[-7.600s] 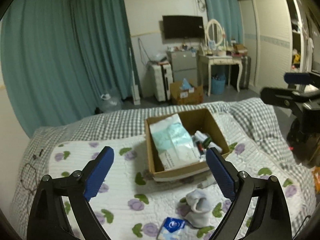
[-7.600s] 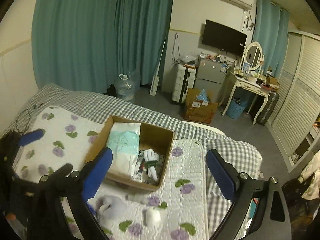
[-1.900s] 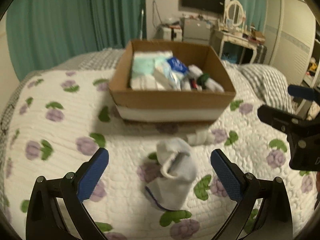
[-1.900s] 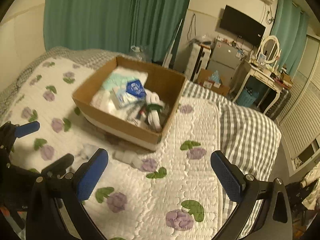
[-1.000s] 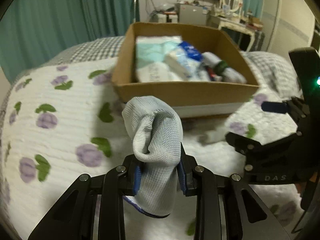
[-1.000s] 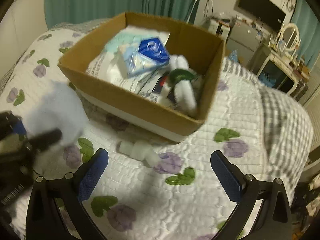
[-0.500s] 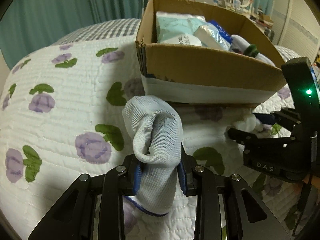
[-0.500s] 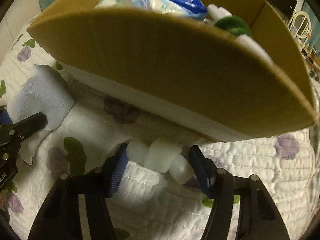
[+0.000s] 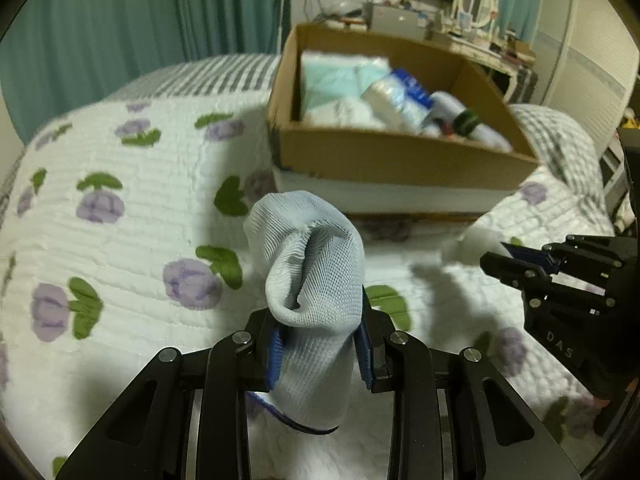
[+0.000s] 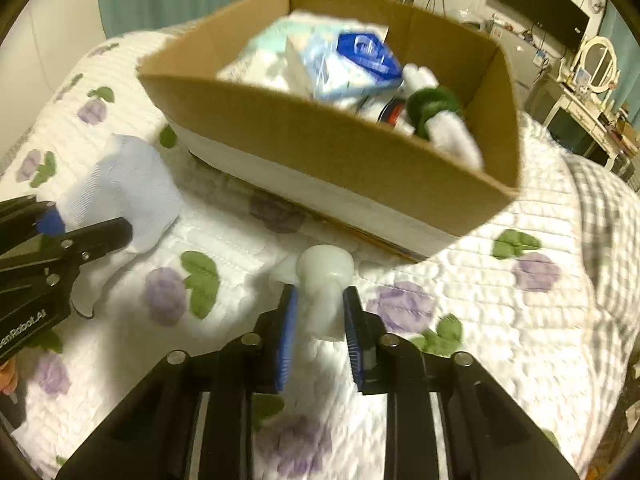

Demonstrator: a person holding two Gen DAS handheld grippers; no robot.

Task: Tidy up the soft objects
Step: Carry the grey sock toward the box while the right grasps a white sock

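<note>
My left gripper [image 9: 320, 350] is shut on a pale blue-grey sock [image 9: 312, 280] and holds it above the quilt, short of the cardboard box [image 9: 400, 160]. The sock also shows in the right wrist view [image 10: 120, 188]. My right gripper [image 10: 320, 320] is shut on a white rolled sock [image 10: 325, 280], lifted just off the quilt before the box [image 10: 340, 148]. The right gripper shows in the left wrist view [image 9: 520, 264] at the right. The box holds tissue packs [image 10: 352, 60] and rolled socks [image 10: 440, 112].
The white quilt with purple flowers [image 9: 120, 200] covers the bed. A checked sheet [image 10: 608, 208] lies at the right. Green curtains [image 9: 120, 20], a dresser with mirror [image 9: 480, 0] and a wardrobe [image 9: 592, 60] stand behind.
My right gripper has closed on the white rolled sock and lifted it back from the box. My left gripper has risen with the pale sock, and the view into the box has opened.
</note>
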